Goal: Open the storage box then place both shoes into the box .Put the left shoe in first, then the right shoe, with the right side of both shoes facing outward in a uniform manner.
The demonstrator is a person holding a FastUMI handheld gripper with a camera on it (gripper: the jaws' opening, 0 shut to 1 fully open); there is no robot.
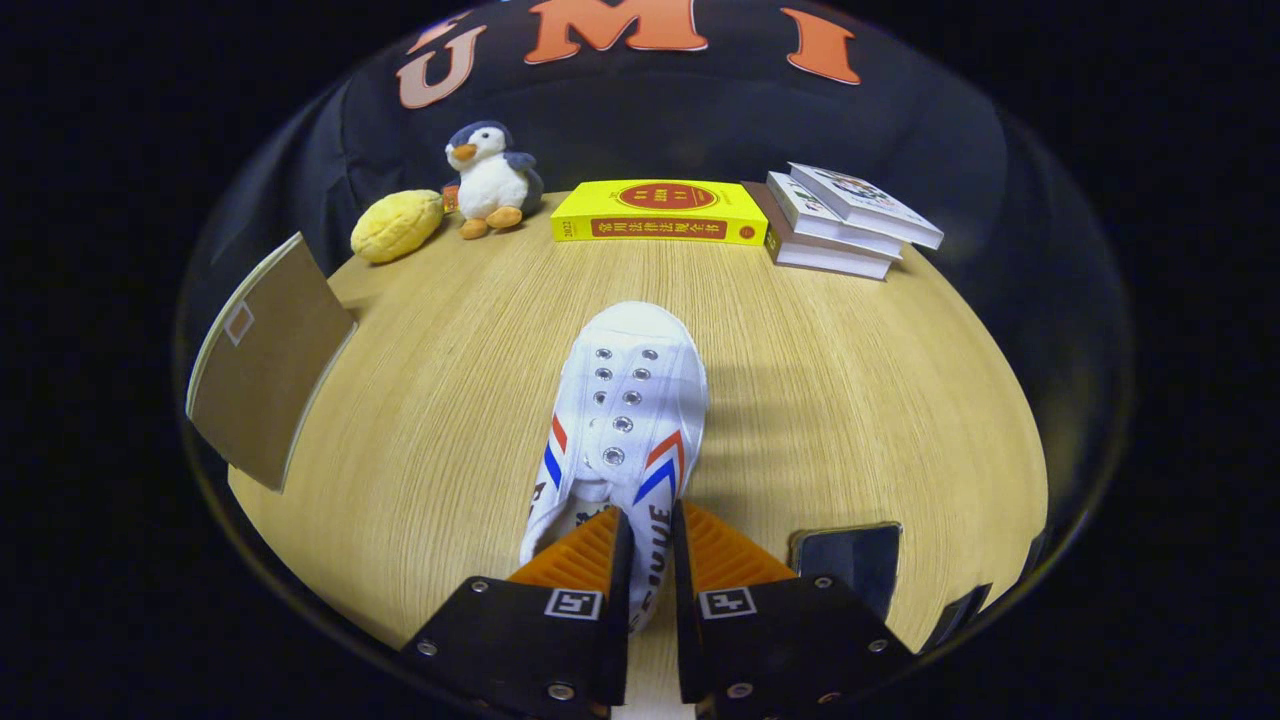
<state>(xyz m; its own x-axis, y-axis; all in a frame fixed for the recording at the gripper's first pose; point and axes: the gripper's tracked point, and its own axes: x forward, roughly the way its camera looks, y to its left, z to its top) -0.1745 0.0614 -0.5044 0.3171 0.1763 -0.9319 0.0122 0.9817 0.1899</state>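
Note:
A white canvas shoe (625,400) with red and blue stripes points its toe away from me over the wooden table (850,400). My gripper (650,535) is shut on the shoe's right side wall near the heel, with one finger inside the opening and one outside. The shoe has no laces in its metal eyelets. To the left stands a brown cardboard flap (265,360), likely the storage box's lid, tilted up at the table's left edge.
Along the back of the table sit a yellow plush lump (397,226), a penguin toy (492,180), a thick yellow book (660,212) and a stack of white books (840,222). A dark phone-like slab (848,558) lies just right of my fingers.

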